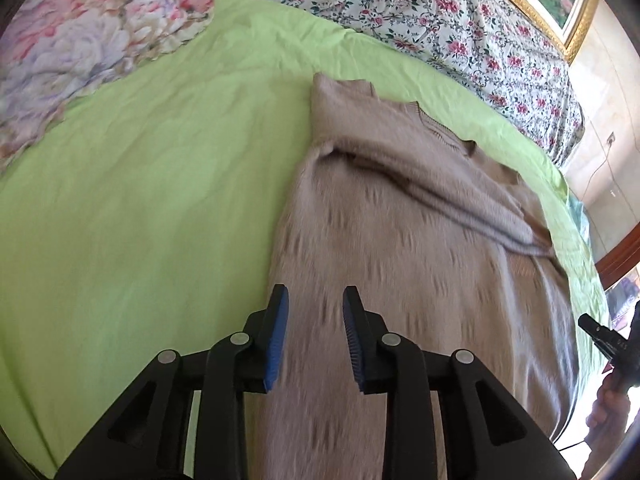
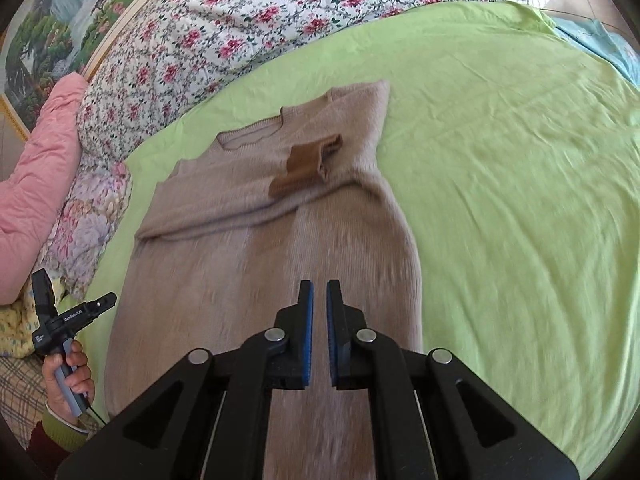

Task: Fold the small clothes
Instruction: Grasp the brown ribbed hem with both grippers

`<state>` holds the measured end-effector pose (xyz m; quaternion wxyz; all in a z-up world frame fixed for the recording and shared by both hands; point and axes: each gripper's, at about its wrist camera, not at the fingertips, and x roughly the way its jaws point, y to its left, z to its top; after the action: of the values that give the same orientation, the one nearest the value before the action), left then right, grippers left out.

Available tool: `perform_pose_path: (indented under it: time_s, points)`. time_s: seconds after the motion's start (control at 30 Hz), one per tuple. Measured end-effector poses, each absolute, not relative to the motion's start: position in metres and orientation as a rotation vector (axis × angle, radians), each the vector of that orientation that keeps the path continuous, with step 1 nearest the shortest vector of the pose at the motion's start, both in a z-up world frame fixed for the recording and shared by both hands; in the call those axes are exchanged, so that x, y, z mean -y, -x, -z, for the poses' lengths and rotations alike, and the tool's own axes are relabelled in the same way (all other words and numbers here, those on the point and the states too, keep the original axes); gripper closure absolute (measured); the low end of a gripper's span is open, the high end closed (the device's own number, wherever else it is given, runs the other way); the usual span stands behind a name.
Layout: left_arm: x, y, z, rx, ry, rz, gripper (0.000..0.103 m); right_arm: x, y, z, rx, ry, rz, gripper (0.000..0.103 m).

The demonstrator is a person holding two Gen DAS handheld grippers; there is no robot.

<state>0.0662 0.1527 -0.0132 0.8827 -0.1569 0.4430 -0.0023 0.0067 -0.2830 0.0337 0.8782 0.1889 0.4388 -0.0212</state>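
A beige knitted sweater (image 2: pixel 260 240) lies spread on the green sheet (image 2: pixel 500 200) of the bed, its neckline toward the flowered quilt (image 2: pixel 240 28) at the far side. Both sleeves are folded in across the chest; one ends in a darker brown cuff (image 2: pixel 304 168) lying on the front just below the collar. The body of the sweater runs back toward the near edge of the bed and passes under both tools.

The left claw (image 1: pixel 316 340) hangs above the lower part of the sweater, close to its left border, with the blue pads (image 1: pixel 278 344) set clearly apart and nothing between them. Whether it touches the knit I cannot tell; the cloth there is blurred.

The right claw (image 2: pixel 319 336) hovers over the lower middle of the sweater with its pads (image 2: pixel 307 336) drawn nearly together, only a thin slit left between them, and no cloth caught in it.

From the right wrist view the person's left hand (image 2: pixel 70 376) shows at the left edge, wrapped round a grey handle. A pink padded cover (image 2: pixel 44 168) and a pale flowered pillow (image 2: pixel 92 220) lie beside the sweater on that side, and a framed landscape painting (image 2: pixel 60 20) leans behind the quilt.
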Motion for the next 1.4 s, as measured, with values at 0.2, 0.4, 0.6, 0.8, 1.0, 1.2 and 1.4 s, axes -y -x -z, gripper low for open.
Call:
perform_pose_path:
  time_s: [0.2,0.4,0.6,0.8,1.0,1.2,1.4]
  points:
    - [-0.158,-0.018,0.015,-0.931,0.346,0.007,0.066,0.269,0.024,-0.035,-0.914,-0.387,0.024,0.058]
    - [-0.171,0.014,0.024,-0.964,0.347,0.015,0.066,0.258,0.057,-0.036,-0.938,-0.358,-0.002,0.058]
    - [-0.179,0.038,0.029,-0.987,0.367,0.052,0.065,0.256,0.09,-0.032,-0.946,-0.36,-0.028,0.058]
    - [-0.174,0.063,0.035,-1.016,0.38,0.123,0.065,0.26,0.119,-0.028,-0.954,-0.383,-0.036,0.058]
    - [-0.162,0.082,0.042,-1.024,0.382,0.155,0.065,0.261,0.137,-0.027,-0.97,-0.358,-0.047,0.058]
    - [-0.157,0.097,0.048,-1.021,0.407,0.189,0.068,0.269,0.157,-0.012,-1.007,-0.377,-0.065,0.058]
    - [-0.145,0.098,0.048,-1.021,0.376,0.243,0.09,0.264,0.155,0.014,-1.027,-0.444,-0.158,0.058]
